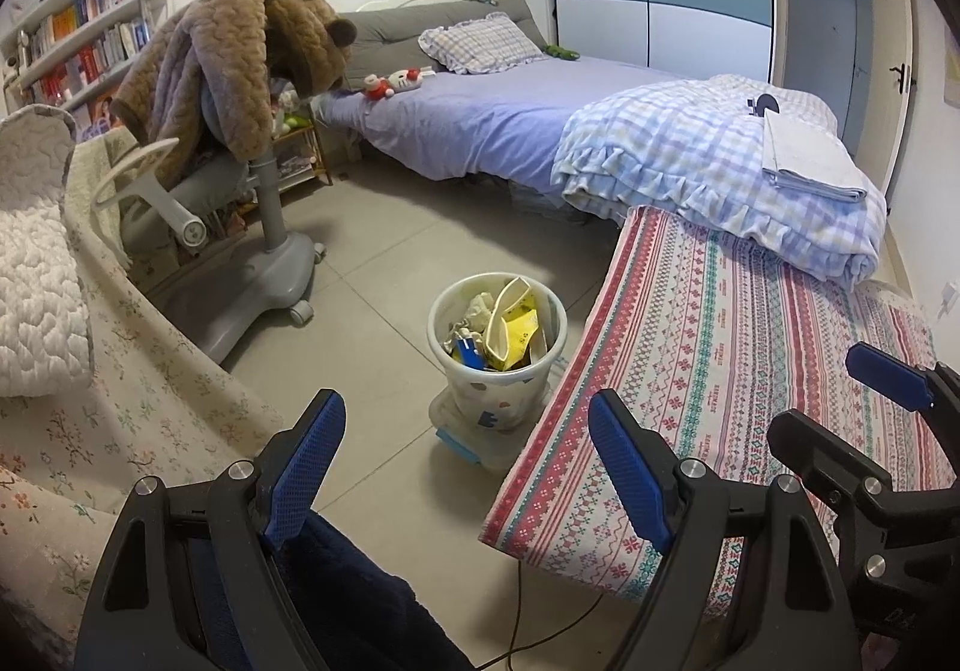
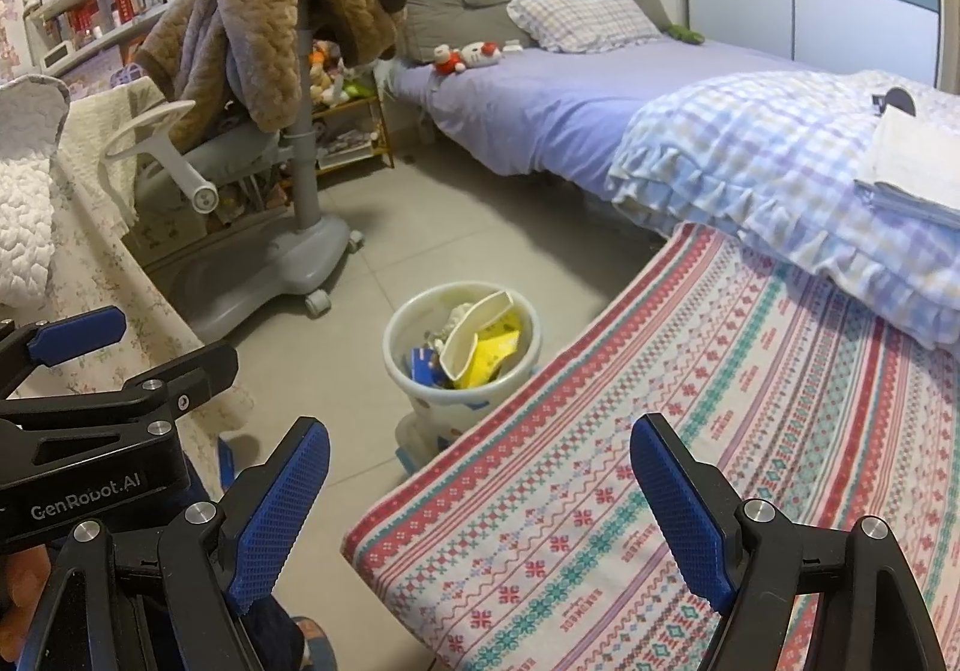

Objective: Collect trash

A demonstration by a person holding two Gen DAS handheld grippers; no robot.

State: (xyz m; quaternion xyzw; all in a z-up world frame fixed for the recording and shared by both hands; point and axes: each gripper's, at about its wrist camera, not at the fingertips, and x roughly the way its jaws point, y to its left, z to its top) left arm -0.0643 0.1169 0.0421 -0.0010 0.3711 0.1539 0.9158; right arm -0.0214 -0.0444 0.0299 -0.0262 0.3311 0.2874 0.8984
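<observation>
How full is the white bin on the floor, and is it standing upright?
The bin is upright and nearly full: yellow wrappers, crumpled paper and a blue packet reach its rim. Its bottom is hidden.

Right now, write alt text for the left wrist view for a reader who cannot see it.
The open, empty left gripper points at a white trash bin full of paper and wrappers on a grey tiled floor, beside a table in a patterned cloth. Behind are a bed and a chair draped in brown. The right gripper shows at right.
</observation>
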